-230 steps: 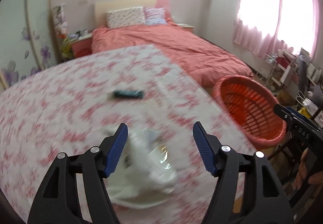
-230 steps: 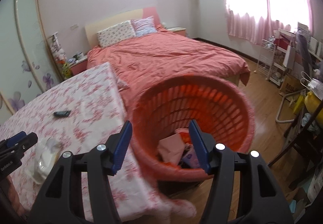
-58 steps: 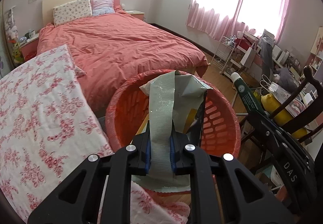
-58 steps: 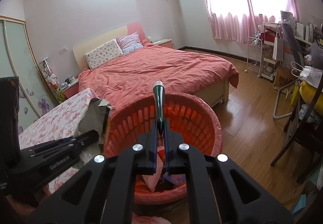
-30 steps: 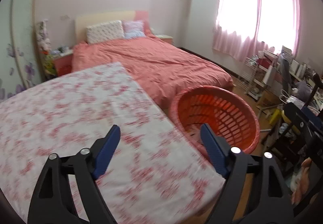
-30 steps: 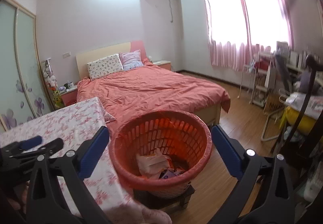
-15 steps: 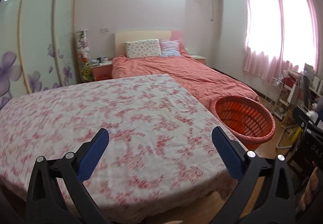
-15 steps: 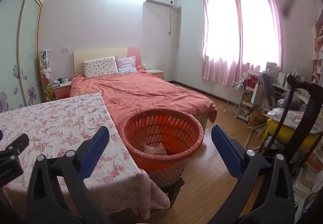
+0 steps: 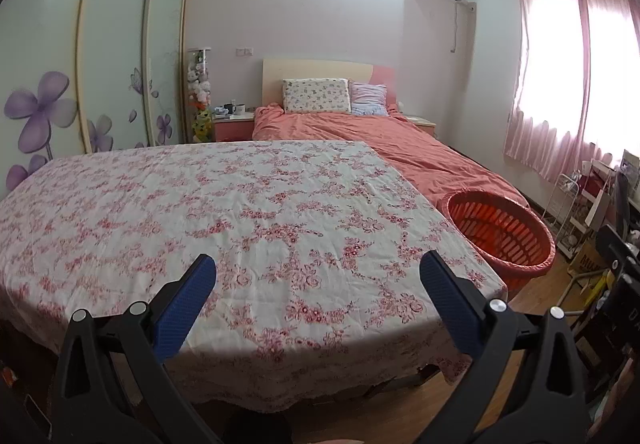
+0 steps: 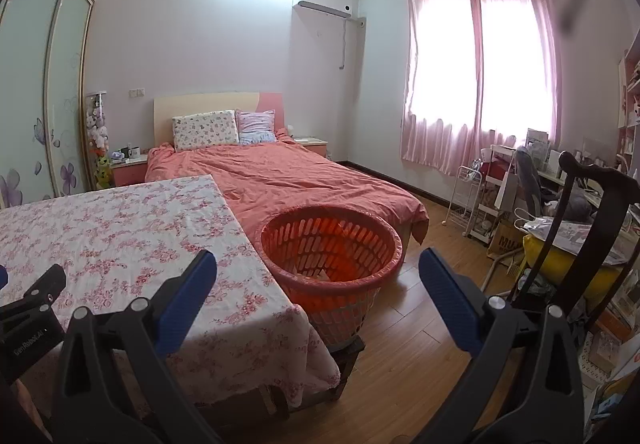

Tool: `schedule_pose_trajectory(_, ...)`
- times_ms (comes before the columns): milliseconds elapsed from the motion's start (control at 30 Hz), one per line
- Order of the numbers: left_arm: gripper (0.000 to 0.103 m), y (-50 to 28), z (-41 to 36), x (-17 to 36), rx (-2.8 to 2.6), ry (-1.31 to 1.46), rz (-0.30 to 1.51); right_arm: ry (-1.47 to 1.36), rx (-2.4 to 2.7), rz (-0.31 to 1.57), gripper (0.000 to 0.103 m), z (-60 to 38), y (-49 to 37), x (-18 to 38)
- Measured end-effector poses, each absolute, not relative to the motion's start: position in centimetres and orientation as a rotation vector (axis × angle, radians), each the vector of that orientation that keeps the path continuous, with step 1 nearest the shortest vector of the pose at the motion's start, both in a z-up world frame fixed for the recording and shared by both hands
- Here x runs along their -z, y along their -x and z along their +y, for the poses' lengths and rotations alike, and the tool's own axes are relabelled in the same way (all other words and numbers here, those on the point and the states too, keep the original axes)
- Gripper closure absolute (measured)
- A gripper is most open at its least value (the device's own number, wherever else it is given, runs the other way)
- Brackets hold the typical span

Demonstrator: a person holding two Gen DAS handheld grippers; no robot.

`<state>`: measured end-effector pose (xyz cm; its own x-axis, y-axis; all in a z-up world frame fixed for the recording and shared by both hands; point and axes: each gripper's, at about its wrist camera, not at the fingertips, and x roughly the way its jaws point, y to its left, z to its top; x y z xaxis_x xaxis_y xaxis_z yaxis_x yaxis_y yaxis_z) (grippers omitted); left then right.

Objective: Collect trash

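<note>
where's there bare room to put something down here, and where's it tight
The floral tablecloth shows nothing on it from the wardrobe side to the basket edge. Wood floor between basket and white rack is free. Crowded: the right wall by the dark chair. Both grippers are open.

I see a slotted orange plastic basket [image 10: 332, 244] with a slight sheen beside a table draped in matt, creased floral cloth [image 9: 224, 212]. My 2 grippers have matt black plastic arms and ribbed blue pads [image 9: 186, 308]. The floor [image 10: 420, 344] looks like smooth, glossy wood planks.
</note>
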<state>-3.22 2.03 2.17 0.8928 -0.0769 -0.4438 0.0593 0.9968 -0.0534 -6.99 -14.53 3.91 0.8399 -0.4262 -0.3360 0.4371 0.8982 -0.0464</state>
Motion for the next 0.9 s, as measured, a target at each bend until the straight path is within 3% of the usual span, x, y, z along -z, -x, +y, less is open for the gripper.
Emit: schedule_pose_trajectory(900,0.003,3.2,1.8,0.1,0.028,0.067,0.554,-0.051,0.495,0.508,0.004,-15.0,5.1,-0.4)
